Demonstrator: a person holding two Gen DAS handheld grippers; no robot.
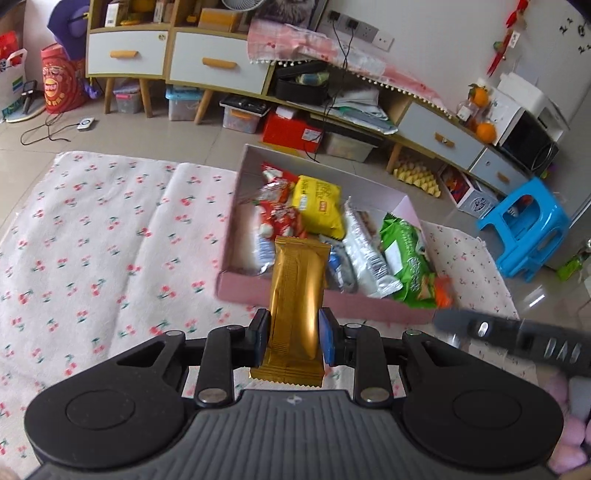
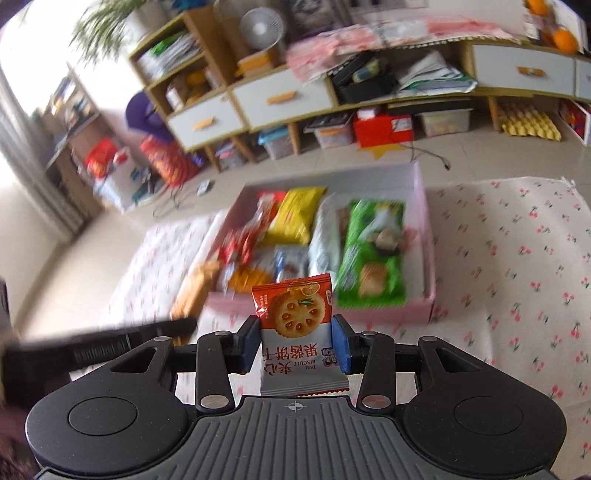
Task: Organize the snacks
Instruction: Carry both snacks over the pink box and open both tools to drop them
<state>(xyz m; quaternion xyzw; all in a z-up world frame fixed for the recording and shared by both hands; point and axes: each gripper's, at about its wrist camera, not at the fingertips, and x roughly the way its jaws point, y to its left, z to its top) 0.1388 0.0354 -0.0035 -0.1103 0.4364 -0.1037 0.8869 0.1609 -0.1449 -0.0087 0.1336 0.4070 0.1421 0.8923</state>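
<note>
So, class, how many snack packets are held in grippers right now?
2: a gold packet in the left gripper, and a jam biscuit packet in the right gripper.

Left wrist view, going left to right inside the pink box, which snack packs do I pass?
Red-and-white candy packs → yellow bag → white wrapped pack → green bag, all within the pink box.

This is a lived-in home, most likely a living room. A long low cabinet (image 1: pixel 218 62) with white drawers and wooden legs lines the wall, storage bins (image 1: pixel 242 118) pushed beneath it on the tiled floor (image 1: pixel 147 136). A blue plastic stool (image 1: pixel 528 232), oranges (image 1: pixel 485 131), a desk fan (image 2: pixel 262 27) and a cherry-print cloth (image 1: pixel 110 229) add to the domestic clutter.
</note>
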